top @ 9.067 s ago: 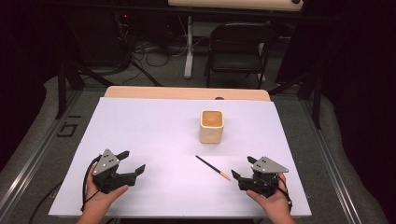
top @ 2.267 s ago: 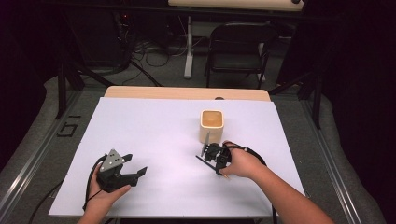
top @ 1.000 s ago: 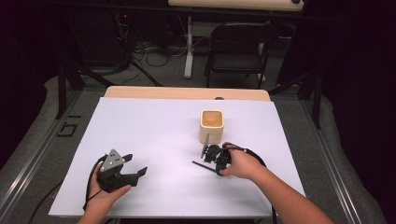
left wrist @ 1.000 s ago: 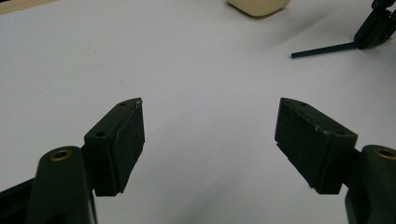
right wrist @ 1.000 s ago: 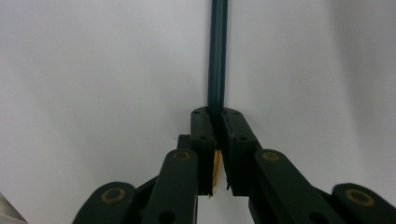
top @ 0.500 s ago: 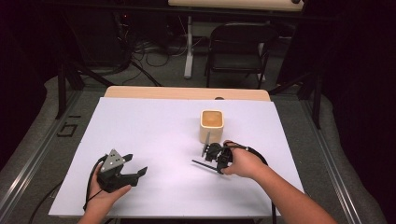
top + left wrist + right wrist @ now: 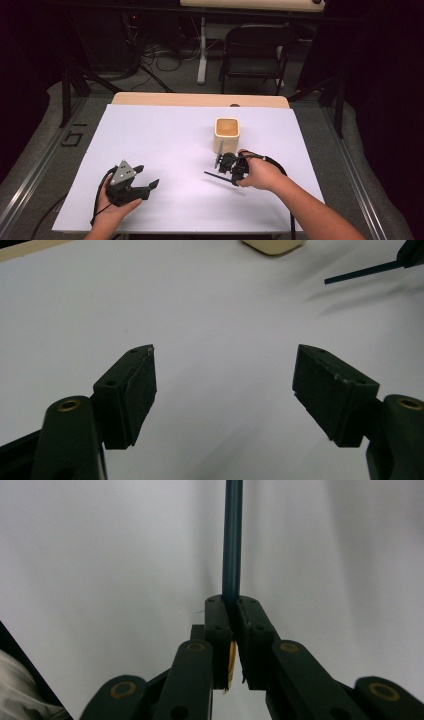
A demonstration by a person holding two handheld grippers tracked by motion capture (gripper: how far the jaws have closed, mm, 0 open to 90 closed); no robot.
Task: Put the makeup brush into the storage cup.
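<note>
— Where's the pencil (image 7: 232, 540)?
— Clamped in my right hand-held gripper (image 7: 231, 167), just near of the cup (image 7: 227, 134).
— Room?
— Bare desk (image 7: 165, 140) leftward; left hand-held gripper (image 7: 225, 390) gapes wide.

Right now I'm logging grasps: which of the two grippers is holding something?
The right gripper, beside the cup: its jaws are clamped on the dark pencil. The left gripper is open, holding nothing.

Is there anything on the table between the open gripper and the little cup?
No. In the high view, only bare white table lies between the left gripper and the cup; the held pencil is off to the side.
</note>
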